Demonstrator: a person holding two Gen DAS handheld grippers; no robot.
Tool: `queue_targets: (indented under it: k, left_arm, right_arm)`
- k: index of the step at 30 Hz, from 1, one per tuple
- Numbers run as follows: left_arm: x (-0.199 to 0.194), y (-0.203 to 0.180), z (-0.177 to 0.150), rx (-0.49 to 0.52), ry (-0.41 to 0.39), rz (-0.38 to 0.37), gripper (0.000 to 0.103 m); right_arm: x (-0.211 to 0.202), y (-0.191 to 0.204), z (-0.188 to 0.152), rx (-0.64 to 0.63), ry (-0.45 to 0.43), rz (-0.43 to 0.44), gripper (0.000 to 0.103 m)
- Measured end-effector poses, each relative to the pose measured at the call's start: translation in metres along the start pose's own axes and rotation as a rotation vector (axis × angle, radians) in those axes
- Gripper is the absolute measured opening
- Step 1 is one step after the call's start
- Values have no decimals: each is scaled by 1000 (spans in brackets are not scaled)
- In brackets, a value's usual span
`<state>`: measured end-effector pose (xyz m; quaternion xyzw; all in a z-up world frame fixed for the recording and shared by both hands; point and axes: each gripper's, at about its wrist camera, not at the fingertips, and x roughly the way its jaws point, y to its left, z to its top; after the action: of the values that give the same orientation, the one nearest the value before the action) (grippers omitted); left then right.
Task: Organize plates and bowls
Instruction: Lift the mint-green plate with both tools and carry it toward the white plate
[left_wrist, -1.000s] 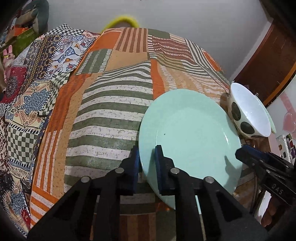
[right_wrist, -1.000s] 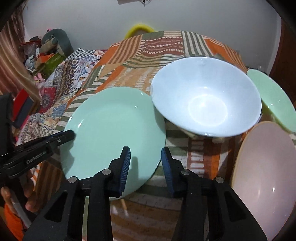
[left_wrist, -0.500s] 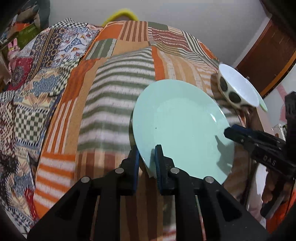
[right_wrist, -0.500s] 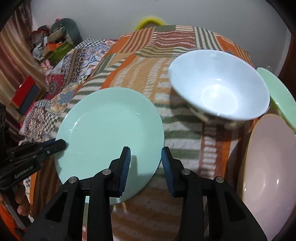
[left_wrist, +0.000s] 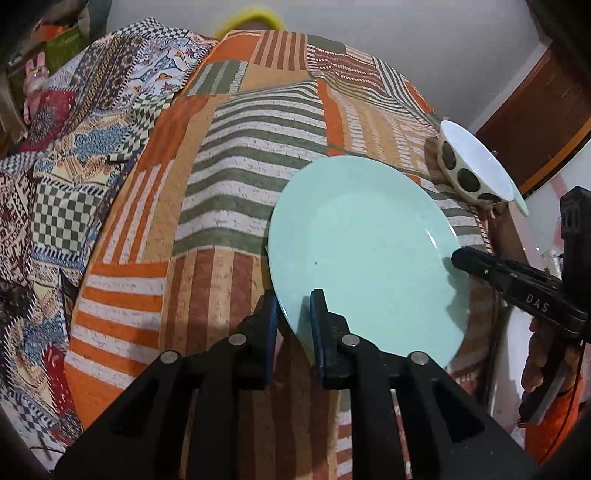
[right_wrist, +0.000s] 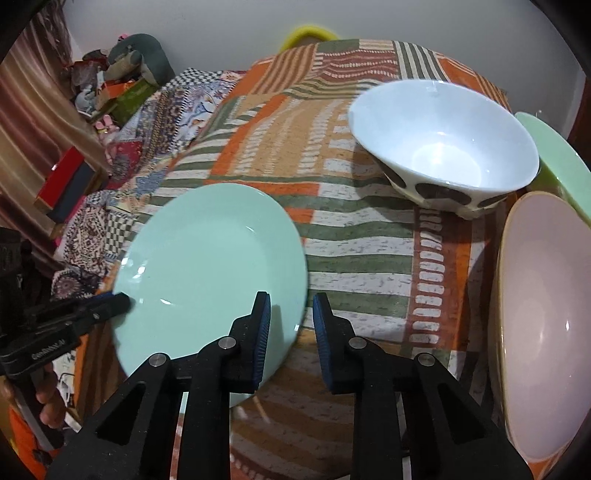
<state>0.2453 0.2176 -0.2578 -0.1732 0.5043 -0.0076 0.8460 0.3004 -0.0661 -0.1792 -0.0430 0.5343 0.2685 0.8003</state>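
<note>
A mint-green plate is tilted above the striped patchwork cloth. My left gripper is shut on its near rim. In the right wrist view the same plate lies at the left, and the left gripper pinches its far-left edge. My right gripper straddles the plate's right rim. Its jaws are closing, with a sliver of cloth still showing between the rim and the right finger. A white bowl with dark spots stands behind on the cloth.
A pale pink bowl fills the right edge, with a light green plate behind it. The patchwork cloth covers the whole surface and falls away at the left. Cluttered boxes and toys sit at the far left.
The plate, held by the left gripper, has drifted away from the white bowl, which now sits farther back. The right jaws have narrowed around the plate's rim.
</note>
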Motion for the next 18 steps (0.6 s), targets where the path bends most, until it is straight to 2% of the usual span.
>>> queue_targets:
  k: [5,11,18]
  left_arm:
    - [5,-2,8,24,-15,28,17]
    - [4,-7,7,43,-13,67,17]
    - [-19,-22,-2,72,-41,68,17]
  right_arm:
    - [6,7,4,-17,15,20,21]
    - [4,10,2,-34,10,-5,20]
    - [-17,5,-6,-25,-29,6,20]
